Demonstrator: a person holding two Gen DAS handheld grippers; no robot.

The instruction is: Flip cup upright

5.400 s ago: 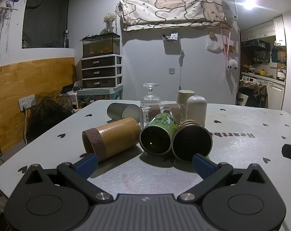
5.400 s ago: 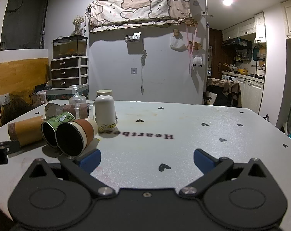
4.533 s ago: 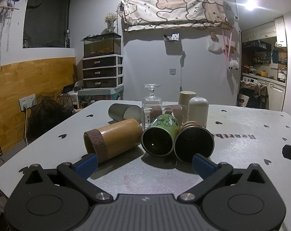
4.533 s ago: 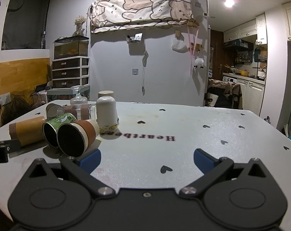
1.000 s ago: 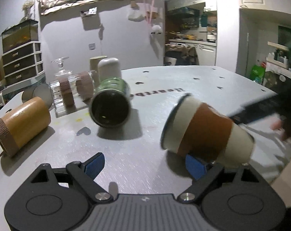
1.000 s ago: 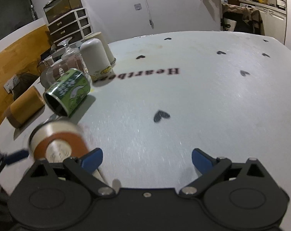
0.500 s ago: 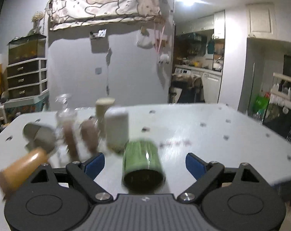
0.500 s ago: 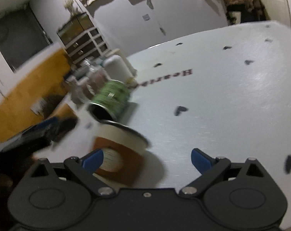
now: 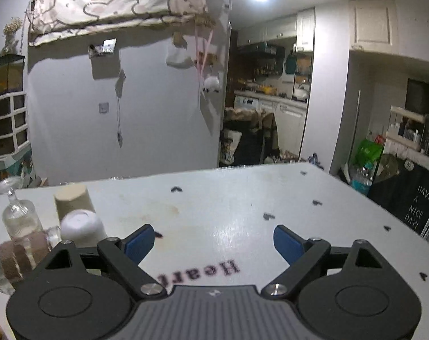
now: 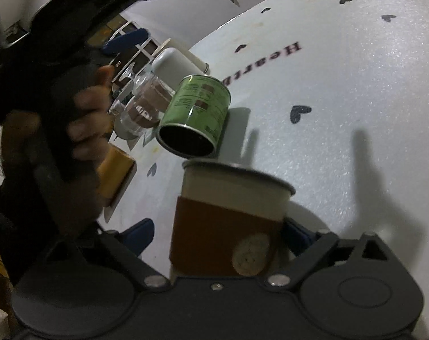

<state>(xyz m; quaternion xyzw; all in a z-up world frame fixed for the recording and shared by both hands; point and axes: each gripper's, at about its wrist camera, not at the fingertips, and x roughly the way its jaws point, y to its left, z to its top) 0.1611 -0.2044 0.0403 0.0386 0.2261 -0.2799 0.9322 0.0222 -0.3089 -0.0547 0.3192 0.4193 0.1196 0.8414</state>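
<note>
In the right wrist view a cream cup with a brown sleeve (image 10: pixel 228 226) stands rim up between the blue pads of my right gripper (image 10: pixel 214 233). The jaws stand wide, with a gap at the left pad (image 10: pixel 140 233); the right pad is mostly hidden behind the cup. My left gripper (image 9: pixel 213 240) is open and empty, held above the white table (image 9: pixel 242 198); it also shows at the upper left of the right wrist view (image 10: pixel 126 39), held by a hand.
A green can (image 10: pixel 197 113) lies on its side behind the cup. Beside it are a glass with a brown sleeve (image 10: pixel 143 104), a white upside-down cup (image 10: pixel 171 59) and a bamboo cup (image 10: pixel 115 170). The left wrist view shows the white cup (image 9: pixel 81 226), a beige cup (image 9: pixel 71 201) and a glass bottle (image 9: pixel 18 215).
The sleeved cup went from tilted in the left gripper to rim up between the right gripper's pads. The left gripper let go, rose and swung away to the right.
</note>
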